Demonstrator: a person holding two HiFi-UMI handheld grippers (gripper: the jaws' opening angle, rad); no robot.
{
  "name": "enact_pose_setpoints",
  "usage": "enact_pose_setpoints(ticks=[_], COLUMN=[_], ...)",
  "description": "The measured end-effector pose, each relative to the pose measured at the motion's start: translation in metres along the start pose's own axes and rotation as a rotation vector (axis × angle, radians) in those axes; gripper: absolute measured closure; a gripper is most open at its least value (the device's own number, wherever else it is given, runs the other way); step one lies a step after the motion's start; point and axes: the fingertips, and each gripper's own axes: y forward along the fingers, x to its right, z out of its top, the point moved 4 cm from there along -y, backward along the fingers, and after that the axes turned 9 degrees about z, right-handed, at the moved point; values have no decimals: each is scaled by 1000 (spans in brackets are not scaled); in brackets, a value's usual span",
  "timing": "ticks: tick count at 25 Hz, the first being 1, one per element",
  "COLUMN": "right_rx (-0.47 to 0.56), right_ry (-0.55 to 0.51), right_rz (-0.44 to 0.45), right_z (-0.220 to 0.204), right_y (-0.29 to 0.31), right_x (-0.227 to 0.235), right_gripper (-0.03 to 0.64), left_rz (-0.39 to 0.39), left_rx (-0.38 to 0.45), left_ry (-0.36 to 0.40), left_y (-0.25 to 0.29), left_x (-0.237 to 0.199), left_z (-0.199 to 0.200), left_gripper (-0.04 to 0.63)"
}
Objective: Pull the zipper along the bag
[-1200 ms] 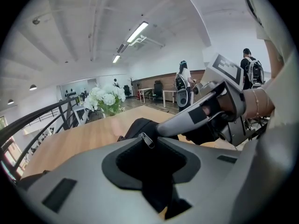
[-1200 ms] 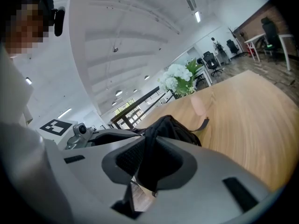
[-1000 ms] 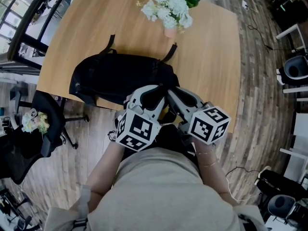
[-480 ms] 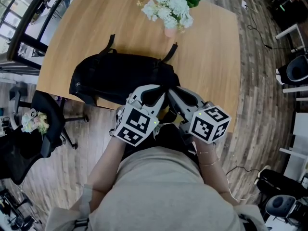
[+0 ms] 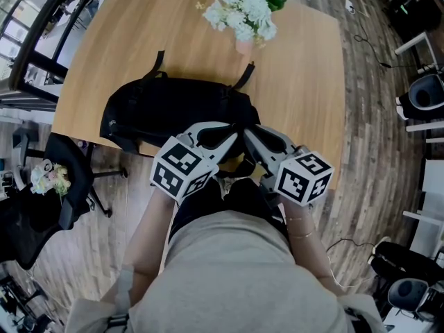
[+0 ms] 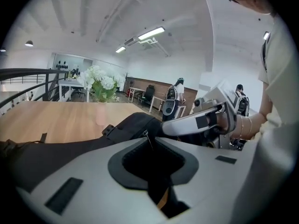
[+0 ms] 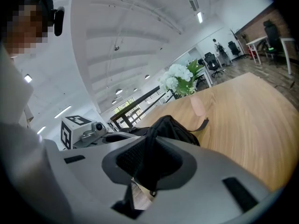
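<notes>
White flowers [image 5: 243, 11] on wooden table [image 5: 302, 82]

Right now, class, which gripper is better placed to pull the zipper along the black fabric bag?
Left. The left gripper has just been closing its jaws on the thin metal zipper pull, while the right gripper is clamped on the black fabric bag, steadying it.

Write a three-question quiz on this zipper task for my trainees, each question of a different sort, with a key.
1. True or false: the flowers stand on the table, beyond the black bag.
2. What is pinched in the right claw? A) a flower stem B) black bag fabric C) nothing
3. How many straps stick out from the bag's far side?
Key: 1 true; 2 B; 3 two.
</notes>
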Motion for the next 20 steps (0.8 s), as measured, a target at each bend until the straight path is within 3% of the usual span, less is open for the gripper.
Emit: enact_pose_setpoints(ticks=[9,20], right_rx=[2,-2], right_ry=[-5,-17], right_rz=[3,-6], right_z=[-2,-2], right_y=[-2,-2], right_x=[-1,-1], right_gripper=[541,541], left_rz=[-62,-116], left_rx=[-22,-28], left_ry=[41,-56], left_y=[-4,-10], left_x=[0,-7], left_z=[0,0], left_gripper=[544,558])
